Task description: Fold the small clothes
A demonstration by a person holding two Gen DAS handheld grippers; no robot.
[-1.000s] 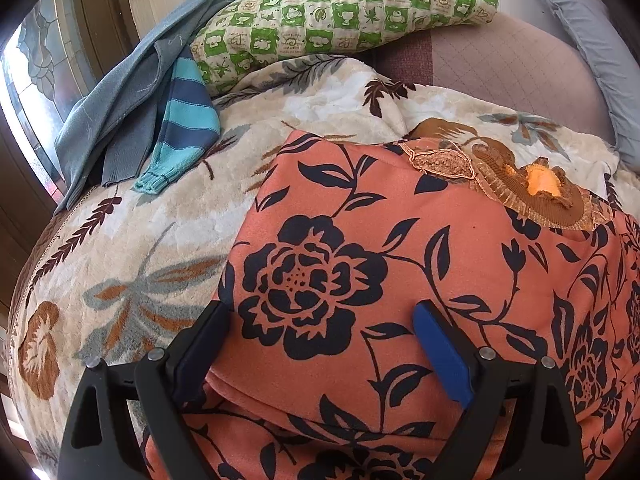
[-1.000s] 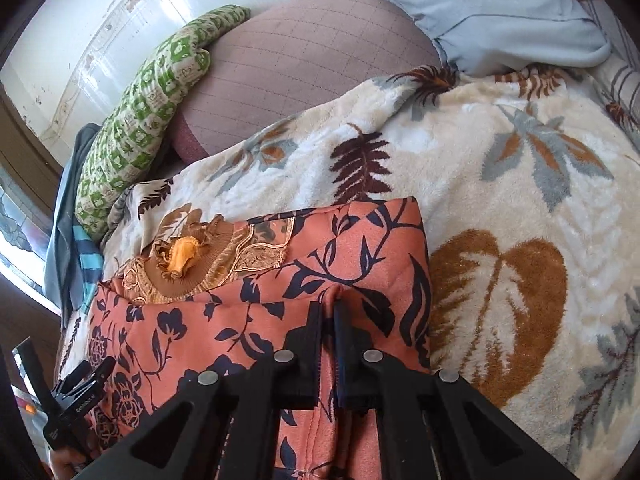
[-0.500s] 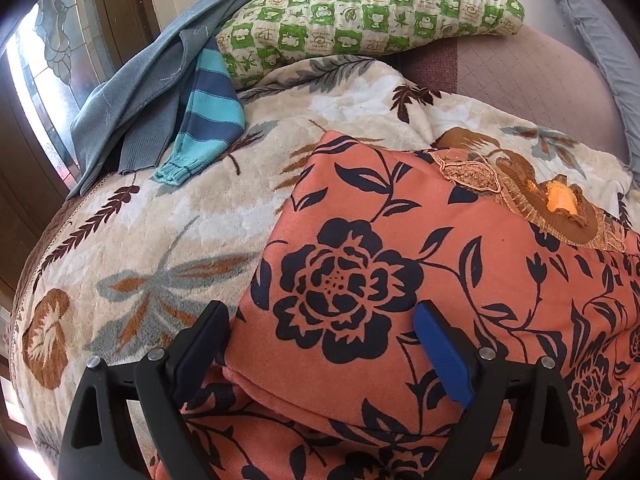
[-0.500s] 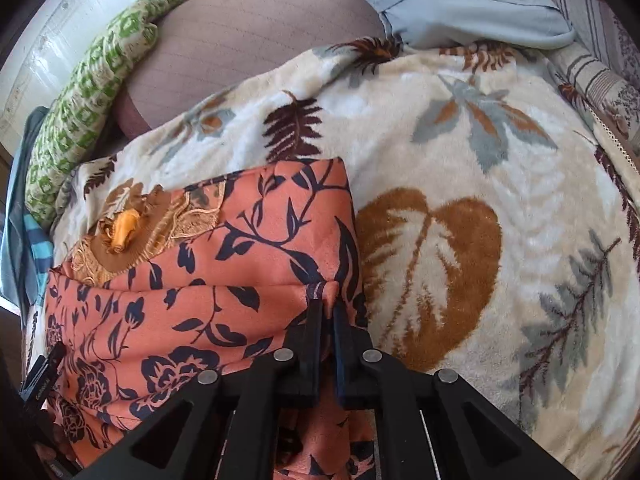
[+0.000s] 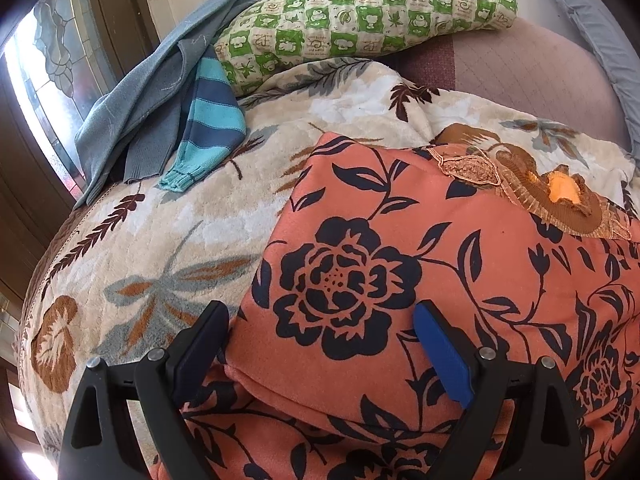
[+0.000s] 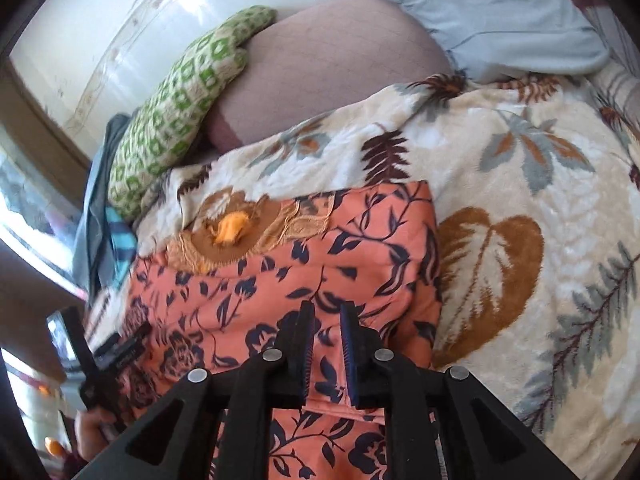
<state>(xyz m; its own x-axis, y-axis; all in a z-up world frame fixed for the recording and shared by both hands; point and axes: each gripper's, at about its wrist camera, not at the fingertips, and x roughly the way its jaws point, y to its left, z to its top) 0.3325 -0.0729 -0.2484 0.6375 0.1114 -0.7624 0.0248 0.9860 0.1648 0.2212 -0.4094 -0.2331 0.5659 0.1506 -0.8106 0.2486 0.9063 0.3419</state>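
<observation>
- Garment (image 5: 400,280), orange with dark flowers, lies folded on the leaf-print blanket (image 5: 140,260)
- Left gripper (image 5: 320,344) stands wide, astride the folded edge, gripping nothing
- Right gripper (image 6: 326,344) has just been opening; narrow gap, cloth below, none pinched
- Risk: serrated pads could snag the top layer as they lift, dragging the fold open
- Risk: soft blanket may let the fold slump
- No readable writing or brand

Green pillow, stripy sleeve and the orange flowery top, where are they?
green pillow (image 5: 360,20), left wrist view, on its checked middle.
stripy sleeve (image 5: 208,120), left wrist view, on a dark band above the cuff.
orange flowery top (image 5: 348,284), left wrist view, on the big black flower.
</observation>
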